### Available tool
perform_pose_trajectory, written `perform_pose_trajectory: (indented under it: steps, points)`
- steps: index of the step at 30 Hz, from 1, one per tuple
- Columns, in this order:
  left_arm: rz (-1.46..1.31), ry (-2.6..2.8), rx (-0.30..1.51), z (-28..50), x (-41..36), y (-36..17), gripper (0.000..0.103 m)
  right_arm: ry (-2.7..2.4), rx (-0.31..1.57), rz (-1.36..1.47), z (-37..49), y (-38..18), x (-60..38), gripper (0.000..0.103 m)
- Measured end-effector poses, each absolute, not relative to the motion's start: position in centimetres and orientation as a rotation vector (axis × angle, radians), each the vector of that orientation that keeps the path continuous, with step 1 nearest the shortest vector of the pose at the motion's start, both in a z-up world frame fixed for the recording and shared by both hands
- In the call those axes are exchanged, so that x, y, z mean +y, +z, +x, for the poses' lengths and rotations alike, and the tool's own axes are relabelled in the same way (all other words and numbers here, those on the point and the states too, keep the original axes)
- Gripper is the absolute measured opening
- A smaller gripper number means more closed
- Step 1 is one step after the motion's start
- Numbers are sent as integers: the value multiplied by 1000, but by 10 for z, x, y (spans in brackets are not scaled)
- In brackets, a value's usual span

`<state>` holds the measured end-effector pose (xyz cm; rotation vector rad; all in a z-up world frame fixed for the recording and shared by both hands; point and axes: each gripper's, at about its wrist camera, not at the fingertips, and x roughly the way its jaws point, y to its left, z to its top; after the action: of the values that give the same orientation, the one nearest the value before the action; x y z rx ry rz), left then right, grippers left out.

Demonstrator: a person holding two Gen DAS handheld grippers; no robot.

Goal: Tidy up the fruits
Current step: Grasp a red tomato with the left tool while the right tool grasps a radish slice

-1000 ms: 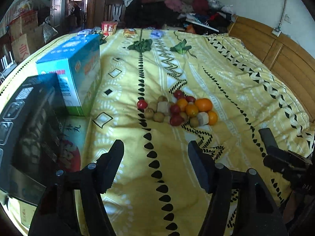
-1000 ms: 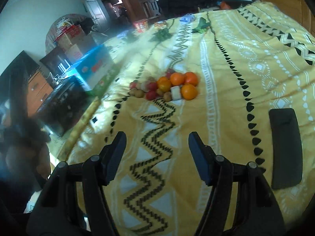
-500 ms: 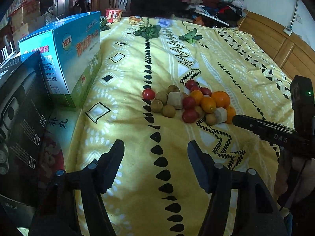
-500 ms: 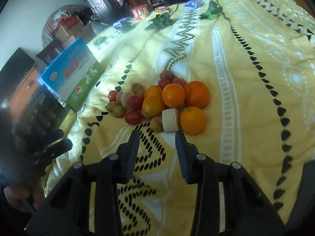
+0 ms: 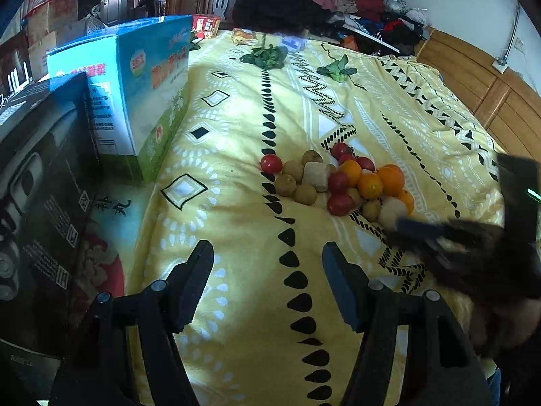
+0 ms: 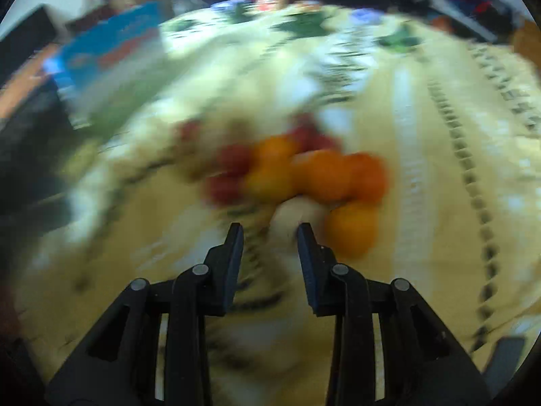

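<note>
A pile of fruit lies on the yellow patterned bedspread (image 5: pixel 236 128): oranges (image 5: pixel 389 179), red fruits (image 5: pixel 339 203), brown round fruits (image 5: pixel 285 184) and pale cut chunks (image 5: pixel 315 175). My left gripper (image 5: pixel 267 257) is open and empty, well short of the pile. My right gripper (image 6: pixel 270 233) is open, its jaws partly closed in, right in front of a pale chunk (image 6: pixel 290 213) beside an orange (image 6: pixel 351 226); this view is motion-blurred. The right gripper also shows blurred in the left wrist view (image 5: pixel 419 228), at the pile's near right edge.
A blue and green carton (image 5: pixel 135 94) and a black box (image 5: pixel 40 182) stand at the left edge of the bed. Leafy greens (image 5: pixel 267 55) and snack packs lie at the far end. A wooden headboard (image 5: pixel 490 94) runs along the right.
My right gripper has moved forward to the pile's near edge, with its jaws narrower than a second ago. My left gripper has come slightly closer to the fruit and stays open.
</note>
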<state>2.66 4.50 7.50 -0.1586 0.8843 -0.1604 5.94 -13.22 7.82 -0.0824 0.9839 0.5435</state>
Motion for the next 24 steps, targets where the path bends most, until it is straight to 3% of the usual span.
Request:
perform_pose_trajectory:
  steps: [1, 6, 12, 13, 14, 16, 22, 24]
  points:
    - [-165, -159, 879, 25, 47, 76, 68, 607, 956, -64, 37, 91, -132, 28]
    - [-178, -155, 895, 23, 48, 66, 68, 500, 927, 43, -28, 110, -176, 31]
    - [-161, -166, 883, 22, 37, 69, 68, 395, 956, 124, -5, 96, -202, 32]
    - [-161, -165, 879, 23, 37, 70, 68, 393, 949, 134, 4, 96, -199, 37]
    - [-160, -164, 878, 24, 37, 70, 68, 405, 941, 153, 14, 96, -196, 50]
    - [-160, -159, 883, 27, 38, 68, 68, 421, 933, 168, 32, 94, -187, 68]
    - [-155, -187, 890, 44, 30, 64, 68, 450, 999, 84, 54, 70, -155, 66]
    - [-142, -234, 897, 52, 19, 62, 68, 454, 1023, 64, 53, 61, -152, 60]
